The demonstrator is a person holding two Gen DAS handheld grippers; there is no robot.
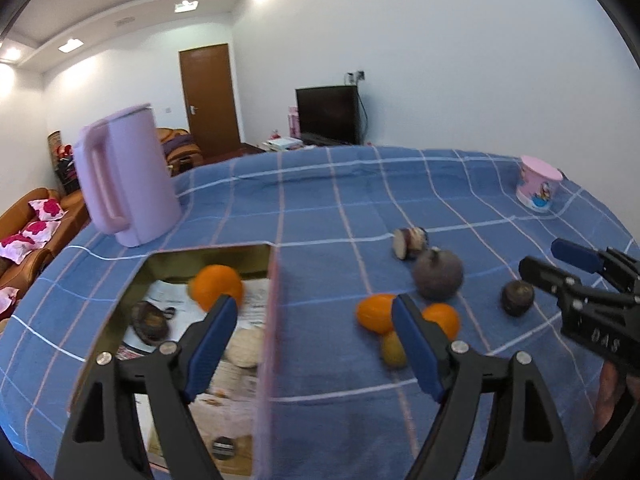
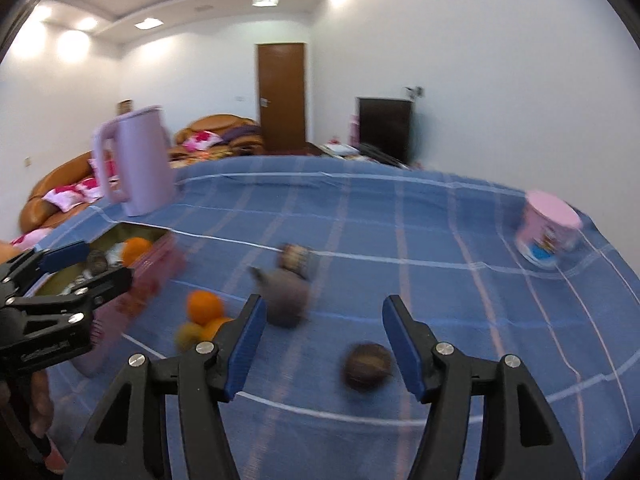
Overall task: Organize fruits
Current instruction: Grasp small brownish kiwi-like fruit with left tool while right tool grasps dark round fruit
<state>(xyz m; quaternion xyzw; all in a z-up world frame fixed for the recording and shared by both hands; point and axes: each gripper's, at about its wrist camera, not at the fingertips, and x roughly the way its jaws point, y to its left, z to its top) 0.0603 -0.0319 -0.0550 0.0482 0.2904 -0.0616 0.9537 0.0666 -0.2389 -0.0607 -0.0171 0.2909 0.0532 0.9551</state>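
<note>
Both tools gape empty: left gripper (image 1: 316, 320) over the box (image 1: 272, 320) edge, right gripper (image 2: 324, 320) near a dark fruit (image 2: 368, 366).

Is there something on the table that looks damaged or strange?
Yes. The cut fruit piece lies beyond the whole fruits on the blue cloth, with its pale inside showing. The pink cup stands upside down near the far edge.
</note>
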